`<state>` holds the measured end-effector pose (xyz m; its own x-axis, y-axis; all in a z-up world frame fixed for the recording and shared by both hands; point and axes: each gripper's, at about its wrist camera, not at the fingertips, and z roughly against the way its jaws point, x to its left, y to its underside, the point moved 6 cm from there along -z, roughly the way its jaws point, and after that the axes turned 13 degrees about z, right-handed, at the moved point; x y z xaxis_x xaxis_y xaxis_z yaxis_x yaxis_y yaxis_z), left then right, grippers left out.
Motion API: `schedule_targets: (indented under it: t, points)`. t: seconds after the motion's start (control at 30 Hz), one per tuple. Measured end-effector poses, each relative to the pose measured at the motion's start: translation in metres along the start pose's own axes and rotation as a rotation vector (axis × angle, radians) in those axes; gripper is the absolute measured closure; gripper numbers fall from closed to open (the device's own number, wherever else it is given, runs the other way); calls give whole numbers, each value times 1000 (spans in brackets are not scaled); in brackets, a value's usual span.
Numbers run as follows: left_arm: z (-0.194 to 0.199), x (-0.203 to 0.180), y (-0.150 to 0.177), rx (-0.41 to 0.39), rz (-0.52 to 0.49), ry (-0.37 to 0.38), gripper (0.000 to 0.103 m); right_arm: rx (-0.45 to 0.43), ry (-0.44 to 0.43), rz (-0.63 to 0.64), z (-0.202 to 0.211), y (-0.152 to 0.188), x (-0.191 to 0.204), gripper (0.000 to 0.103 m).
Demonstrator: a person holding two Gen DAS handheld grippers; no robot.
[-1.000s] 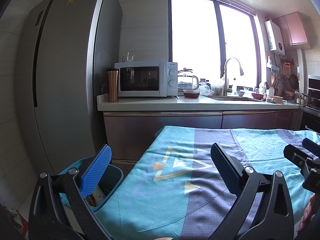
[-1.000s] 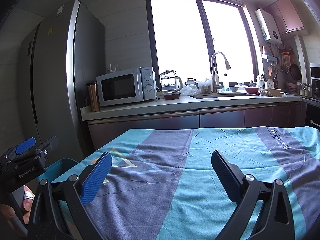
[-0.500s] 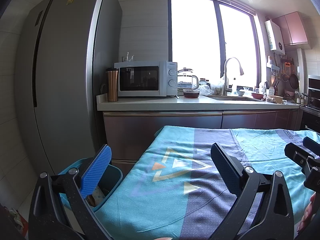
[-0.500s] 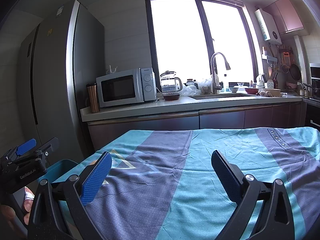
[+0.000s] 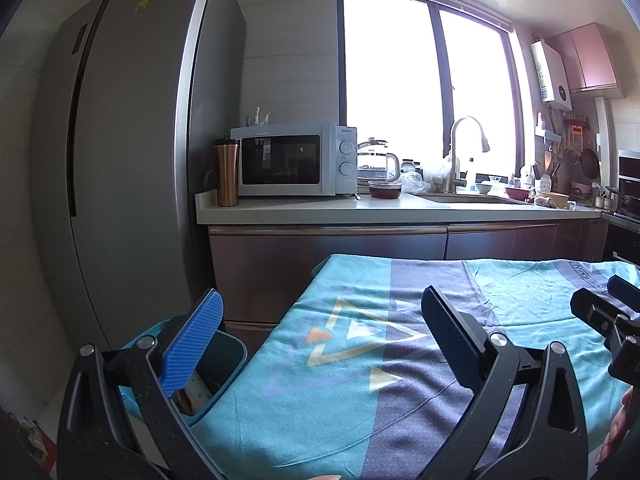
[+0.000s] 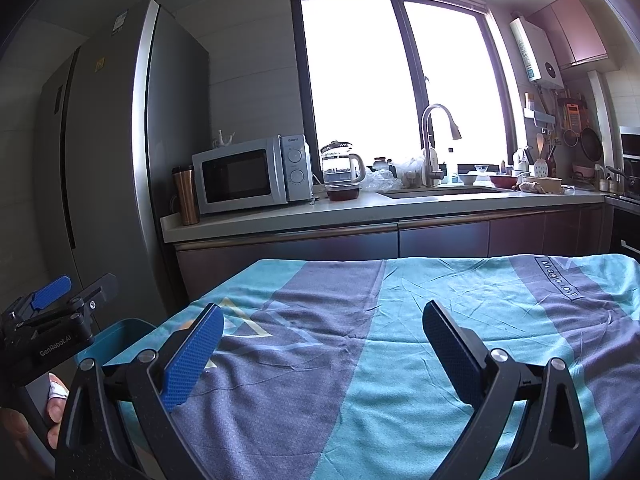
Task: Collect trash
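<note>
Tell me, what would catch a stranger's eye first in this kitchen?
Probably the bright window above the counter, then the teal and grey patterned cloth covering the table in front. Both grippers, left and right, hover over it with jaws wide and empty, and a teal bin sits at the table's left edge.

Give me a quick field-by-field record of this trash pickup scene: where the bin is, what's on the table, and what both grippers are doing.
setting: kitchen, table covered by teal and grey tablecloth
trash bin: teal bin on the floor at the table's left edge, some scraps inside
trash on table: none visible
left gripper: jaws wide apart, empty, above table edge and bin
right gripper: jaws wide apart, empty, above the cloth
counter behind: microwave, copper tumbler, glass kettle
</note>
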<state>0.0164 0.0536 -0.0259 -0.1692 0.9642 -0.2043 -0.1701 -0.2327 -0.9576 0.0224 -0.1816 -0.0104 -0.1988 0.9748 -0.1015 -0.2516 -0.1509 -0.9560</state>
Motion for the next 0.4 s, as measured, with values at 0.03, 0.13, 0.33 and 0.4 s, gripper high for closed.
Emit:
schedule_targets:
  t: [0.03,0.13,0.33,0.4]
  points:
    - [0,-1,-1,0,-5,1,5,0,1,0,-1,0,0,7]
    - [-2,-6,2,26,-10,17,5,4,3,-4,-2,2,-3,7]
    - [-47,-21,20,243,-23,72,5,56,34,-16,-10,10,-28,7]
    - [-67,-28,29,304,-28,76,5,89,50,-26,-14,15,-43,7]
